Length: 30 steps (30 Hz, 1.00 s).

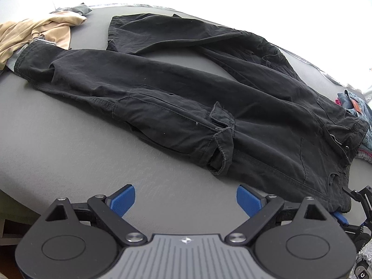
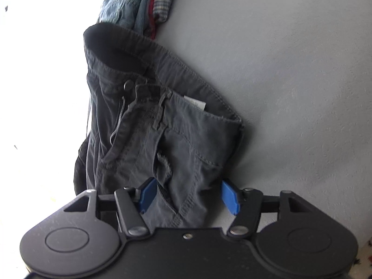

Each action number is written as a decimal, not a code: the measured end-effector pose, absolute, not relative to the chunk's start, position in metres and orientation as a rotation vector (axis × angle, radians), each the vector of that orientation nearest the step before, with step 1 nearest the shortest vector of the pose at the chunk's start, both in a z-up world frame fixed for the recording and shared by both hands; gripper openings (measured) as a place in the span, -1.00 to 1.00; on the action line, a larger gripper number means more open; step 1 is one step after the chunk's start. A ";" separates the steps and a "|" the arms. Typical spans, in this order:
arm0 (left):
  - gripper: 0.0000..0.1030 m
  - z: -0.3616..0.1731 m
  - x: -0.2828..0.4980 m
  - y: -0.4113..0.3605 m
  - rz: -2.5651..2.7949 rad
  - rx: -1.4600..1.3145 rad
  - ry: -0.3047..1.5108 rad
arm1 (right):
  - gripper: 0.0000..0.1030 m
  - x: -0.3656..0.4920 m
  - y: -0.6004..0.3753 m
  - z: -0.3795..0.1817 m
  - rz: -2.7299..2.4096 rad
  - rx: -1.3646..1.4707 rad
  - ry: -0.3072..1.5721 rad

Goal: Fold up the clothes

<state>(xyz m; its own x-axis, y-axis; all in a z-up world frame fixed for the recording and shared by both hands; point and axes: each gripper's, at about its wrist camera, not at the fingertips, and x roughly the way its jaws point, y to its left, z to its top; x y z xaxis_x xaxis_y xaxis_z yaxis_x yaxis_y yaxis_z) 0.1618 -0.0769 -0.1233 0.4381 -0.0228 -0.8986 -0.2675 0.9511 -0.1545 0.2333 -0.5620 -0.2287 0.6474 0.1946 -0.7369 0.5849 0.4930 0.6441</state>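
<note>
Black cargo trousers (image 1: 186, 97) lie spread on the grey table (image 1: 58, 139), legs running to the far left, waistband at the right. My left gripper (image 1: 186, 201) is open and empty over bare table, just in front of the near leg. In the right wrist view the trousers' waist and open fly (image 2: 162, 134) fill the middle. My right gripper (image 2: 189, 195) is open, its blue pads (image 2: 147, 194) on either side of the hip corner of the trousers, with fabric between the jaws.
A beige garment (image 1: 34, 32) lies at the table's far left by the trouser cuff. Blue jeans (image 1: 355, 107) and a plaid cloth (image 2: 162, 2) are piled beyond the waistband. The table edge runs at the near left.
</note>
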 end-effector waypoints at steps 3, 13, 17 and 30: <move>0.83 -0.124 0.159 -0.074 0.148 -0.301 1.114 | 0.08 0.233 -0.558 -0.229 -0.273 1.072 0.849; 0.83 -0.125 0.149 -0.045 0.240 -0.301 1.074 | -0.92 0.182 -0.558 -0.156 -0.483 0.909 0.727; 0.83 -0.133 0.144 -0.008 0.310 -0.373 1.077 | -0.88 0.166 -0.576 -0.147 -0.595 0.728 0.734; 0.83 -0.146 0.172 0.157 0.530 -0.560 0.991 | 0.12 0.199 -0.435 -0.129 -0.506 0.270 0.832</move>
<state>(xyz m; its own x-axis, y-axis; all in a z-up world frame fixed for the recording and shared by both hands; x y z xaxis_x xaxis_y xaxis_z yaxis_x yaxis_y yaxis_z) 0.1717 0.1575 -0.1465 0.4469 0.1584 -0.8805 -0.6446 0.7395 -0.1941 0.1990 -0.4347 -0.1289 0.5649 -0.3208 -0.7602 0.5274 0.8490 0.0335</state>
